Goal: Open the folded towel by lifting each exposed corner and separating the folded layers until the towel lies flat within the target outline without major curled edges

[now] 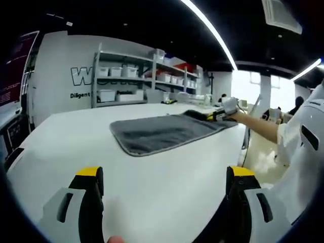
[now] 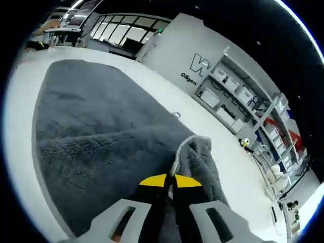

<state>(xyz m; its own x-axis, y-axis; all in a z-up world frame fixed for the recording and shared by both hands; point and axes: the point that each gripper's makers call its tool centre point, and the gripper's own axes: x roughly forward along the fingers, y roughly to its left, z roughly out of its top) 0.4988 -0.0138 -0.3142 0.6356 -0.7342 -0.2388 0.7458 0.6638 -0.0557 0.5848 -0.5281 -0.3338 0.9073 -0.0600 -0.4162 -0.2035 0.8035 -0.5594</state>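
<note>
A dark grey towel (image 1: 159, 131) lies on the white table (image 1: 76, 147), mostly spread out. My right gripper (image 1: 218, 115) comes into the left gripper view at the towel's far right corner, held by a white-sleeved arm. In the right gripper view the towel (image 2: 101, 126) spreads ahead, and my right gripper (image 2: 170, 181) is shut on a raised, folded-over corner (image 2: 195, 152). My left gripper (image 1: 164, 177) stands open above bare table, well short of the towel's near edge, with nothing between its jaws.
Grey shelving (image 1: 136, 76) with white bins stands against the wall behind the table. The table's right edge (image 1: 238, 152) drops to the floor beside the person. Shelving (image 2: 243, 101) also lies past the towel in the right gripper view.
</note>
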